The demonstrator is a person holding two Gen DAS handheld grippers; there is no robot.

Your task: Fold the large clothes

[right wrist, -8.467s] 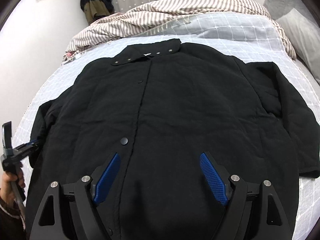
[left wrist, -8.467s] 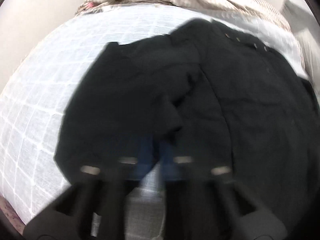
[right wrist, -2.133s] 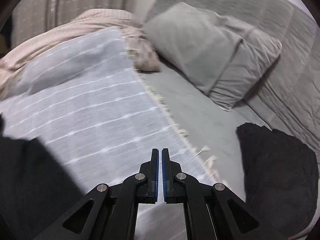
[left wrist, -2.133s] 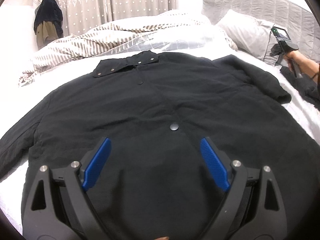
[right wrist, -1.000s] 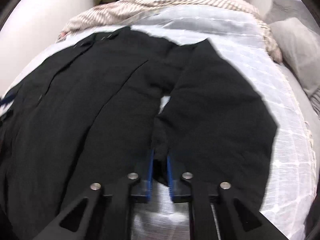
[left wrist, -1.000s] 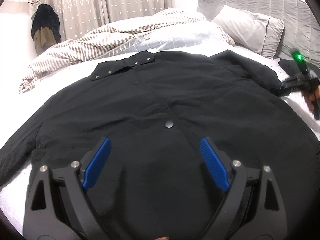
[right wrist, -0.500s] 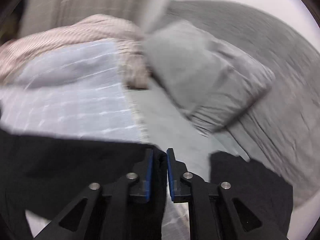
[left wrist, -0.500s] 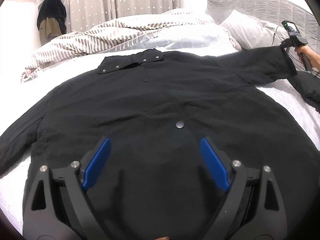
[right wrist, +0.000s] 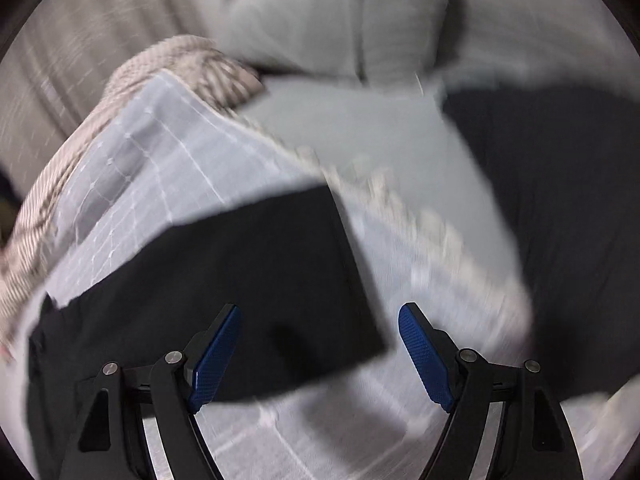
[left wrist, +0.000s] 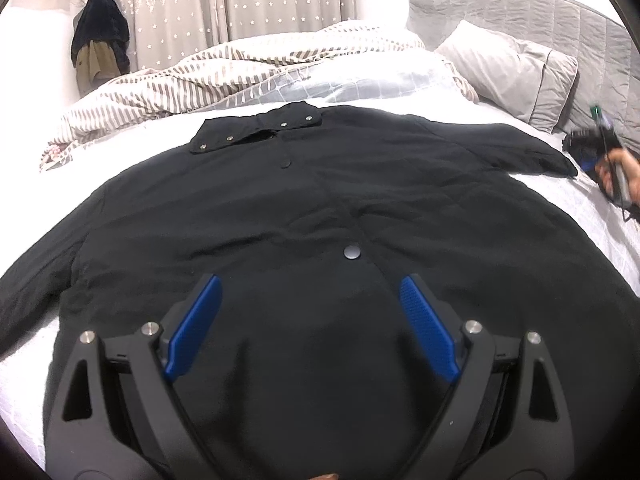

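**Operator:** Two grippers are in use. Report the state of each, and where the garment lies.

**Inspector:** The large black padded coat with snap buttons (left wrist: 320, 216) lies face up and spread flat on the white checked bedspread (right wrist: 168, 168), collar toward the striped beige duvet (left wrist: 224, 72). The left gripper (left wrist: 312, 320) hovers over the lower front of the coat, jaws wide apart, nothing between the blue pads. It is centred on the button line, probably so that the whole garment stays in its camera's view while the other hand works.

**Operator:** And the right gripper?

**Inspector:** The right gripper (right wrist: 320, 344) is at the coat's right sleeve (right wrist: 248, 280), near the grey pillow (left wrist: 508, 72). Its jaws are opening; the sleeve cuff lies below and between the pads, but neither pad presses on it. The picture is blurred, so contact detail is limited.

**Operator:** Why is the sleeve placed there?

**Inspector:** The sleeve lies straight out from the shoulder, flat on the bedspread. Judged from this, the sleeve is laid out to remove creases before any fold. No fold is yet made; the task is at its preparation stage.
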